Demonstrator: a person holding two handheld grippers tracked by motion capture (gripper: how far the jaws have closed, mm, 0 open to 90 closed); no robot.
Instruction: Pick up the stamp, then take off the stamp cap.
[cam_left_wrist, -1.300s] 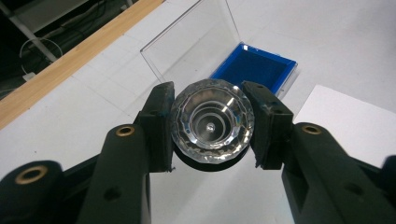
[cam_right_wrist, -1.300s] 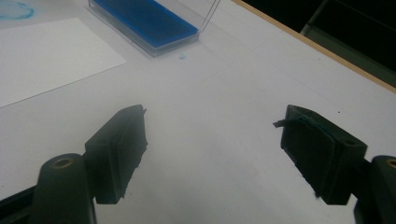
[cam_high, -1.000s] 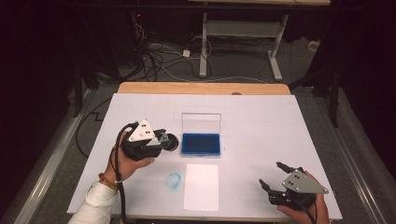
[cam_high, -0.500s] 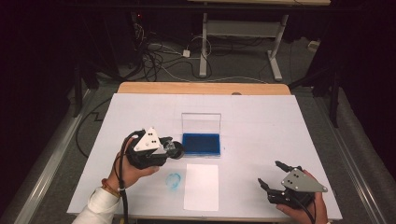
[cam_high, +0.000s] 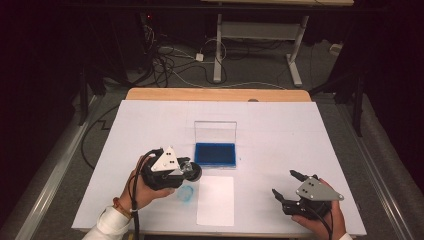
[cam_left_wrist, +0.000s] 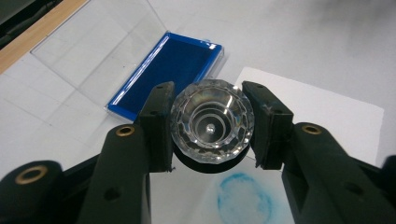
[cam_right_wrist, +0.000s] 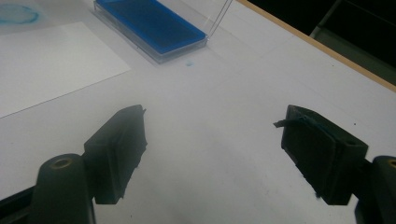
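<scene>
Gripping the clear faceted crystal-like stamp (cam_left_wrist: 212, 122) between its closed jaws, the left gripper (cam_high: 186, 171) holds it above the counter (cam_high: 300, 130), near the left edge of the blank white paper sheet (cam_high: 216, 200) and just short of the open blue ink pad in its clear hinged case (cam_high: 215, 154). A round blue ink smudge (cam_left_wrist: 245, 198) already marks the counter beside the sheet.

Hazards:
- Slip: the facets offer the jaws little flat contact; a tilt of the hand could let the stamp rotate or drop.
- Misplaced print: lowering from this position risks a second mark on the counter, not the sheet.
- Case contact: the upright clear lid (cam_high: 215, 132) could be knocked on approach.

The right gripper (cam_high: 289, 187) rests with jaws wide apart and empty, well clear of the work.
</scene>
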